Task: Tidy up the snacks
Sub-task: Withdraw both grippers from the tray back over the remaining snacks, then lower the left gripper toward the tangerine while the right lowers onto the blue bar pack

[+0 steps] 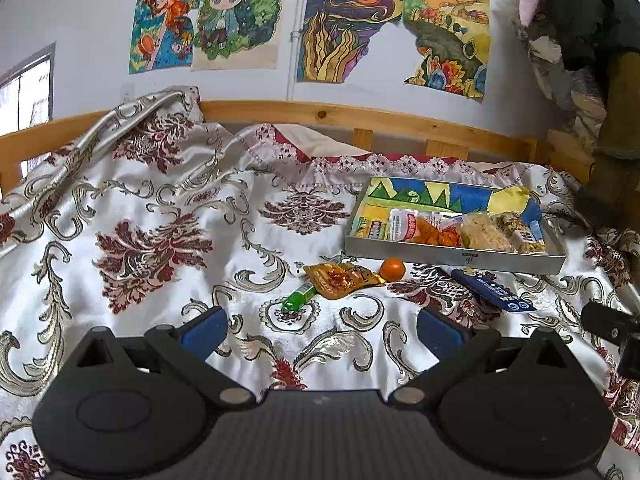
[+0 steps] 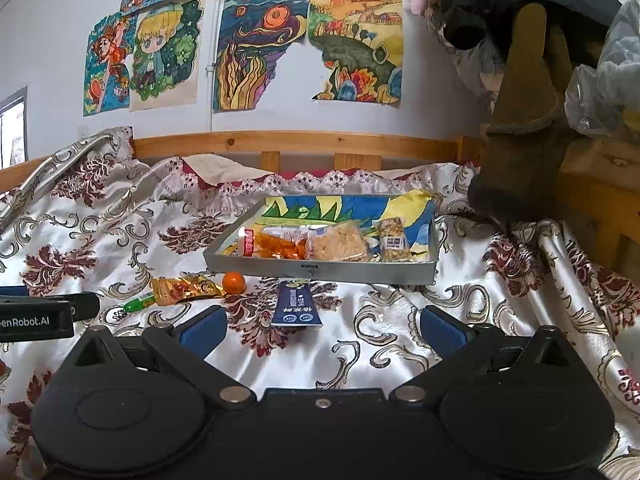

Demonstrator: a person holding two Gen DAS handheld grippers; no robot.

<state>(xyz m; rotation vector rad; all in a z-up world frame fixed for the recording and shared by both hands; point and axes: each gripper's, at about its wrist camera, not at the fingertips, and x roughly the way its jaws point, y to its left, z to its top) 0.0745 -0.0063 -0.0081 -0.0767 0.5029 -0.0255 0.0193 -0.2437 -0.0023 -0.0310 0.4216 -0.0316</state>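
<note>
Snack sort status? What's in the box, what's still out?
Done: three packets sit in the box: an orange snack bag, a rice cake and a nut bar. In hand: nothing; left hand-held gripper and right hand-held gripper are both open and empty. Left on the bedspread: blue packet, small orange, gold pouch, green tube.

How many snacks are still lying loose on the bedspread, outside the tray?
4, all before the grey metal tray: green tube leftmost, orange-gold foil pouch, small round orange fruit, dark blue flat packet. None seems hidden.
</note>
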